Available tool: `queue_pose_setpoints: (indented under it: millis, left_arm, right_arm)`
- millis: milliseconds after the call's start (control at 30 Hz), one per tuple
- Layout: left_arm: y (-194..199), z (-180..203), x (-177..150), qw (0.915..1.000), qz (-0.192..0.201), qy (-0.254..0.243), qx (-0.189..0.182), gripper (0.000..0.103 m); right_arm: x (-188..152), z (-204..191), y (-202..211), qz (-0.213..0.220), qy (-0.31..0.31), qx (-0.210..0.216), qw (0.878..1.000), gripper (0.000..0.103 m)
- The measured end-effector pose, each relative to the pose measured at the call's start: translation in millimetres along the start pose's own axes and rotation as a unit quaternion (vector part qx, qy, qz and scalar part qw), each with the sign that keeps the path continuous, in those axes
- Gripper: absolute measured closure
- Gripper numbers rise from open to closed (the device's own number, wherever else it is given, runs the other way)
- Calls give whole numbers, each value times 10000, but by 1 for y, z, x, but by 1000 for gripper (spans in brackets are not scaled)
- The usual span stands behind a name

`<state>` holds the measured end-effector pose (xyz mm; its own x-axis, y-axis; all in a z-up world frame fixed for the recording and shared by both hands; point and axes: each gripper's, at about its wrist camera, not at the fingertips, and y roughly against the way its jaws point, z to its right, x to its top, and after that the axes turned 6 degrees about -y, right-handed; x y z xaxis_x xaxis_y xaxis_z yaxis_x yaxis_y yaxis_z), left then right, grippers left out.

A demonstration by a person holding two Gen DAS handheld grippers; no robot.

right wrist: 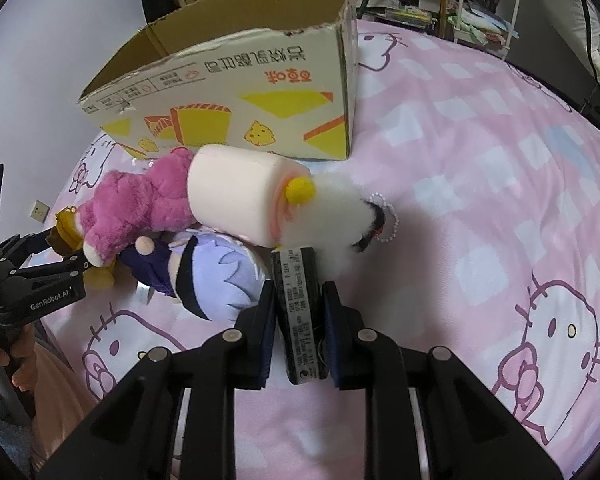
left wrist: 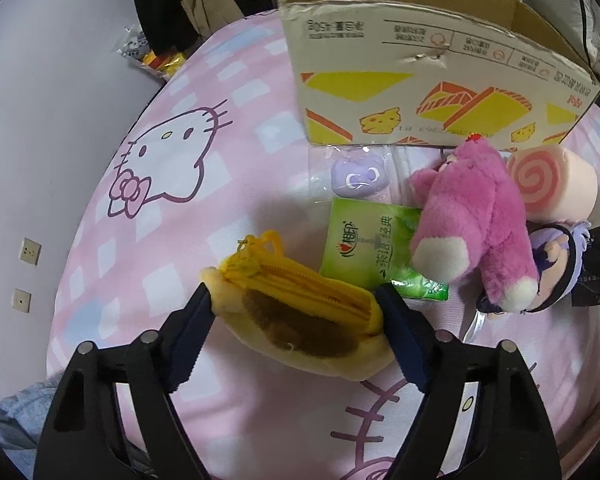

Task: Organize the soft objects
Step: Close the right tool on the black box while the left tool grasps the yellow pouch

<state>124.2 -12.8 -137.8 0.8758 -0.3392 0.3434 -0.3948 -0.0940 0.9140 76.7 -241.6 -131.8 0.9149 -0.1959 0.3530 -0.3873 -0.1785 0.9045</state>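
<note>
Left wrist view: left claw (left wrist: 296, 300) grips the yellow pouch (left wrist: 300, 316) between its fingers.

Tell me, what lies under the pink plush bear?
The pink plush bear covers a corner of the green tissue pack and part of the purple-haired doll. Anything further beneath it is hidden.

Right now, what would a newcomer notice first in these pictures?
The open cardboard box stands at the back of the pink cartoon bedsheet. Before it lies the pink plush bear beside the swirl-roll cushion. The left claw closes around the yellow pouch.
</note>
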Motion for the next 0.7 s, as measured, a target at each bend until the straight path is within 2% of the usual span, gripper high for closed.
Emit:
queue_pose_setpoints:
  millis: [167, 433, 500, 600, 700]
  left_arm:
    - [2, -1, -1, 10000, 19, 50, -37, 27]
    - [-2, 2, -3, 9998, -165, -53, 37, 18]
    - [-9, 2, -5, 9994, -350, -33, 48, 12]
    - [-21, -1, -7, 9975, -693, 85, 54, 12]
    - [-32, -9, -11, 9943, -1004, 344, -111, 12]
  right_arm:
    - [-2, -1, 8, 110, 0, 32, 9999, 80]
    - [-5, -3, 14, 187, 16, 63, 9998, 80]
    - [-6, -2, 14, 181, 12, 60, 9998, 80]
    - [-7, -1, 14, 145, -16, 67, 9999, 80]
    - [-7, -1, 13, 132, -19, 60, 9999, 80]
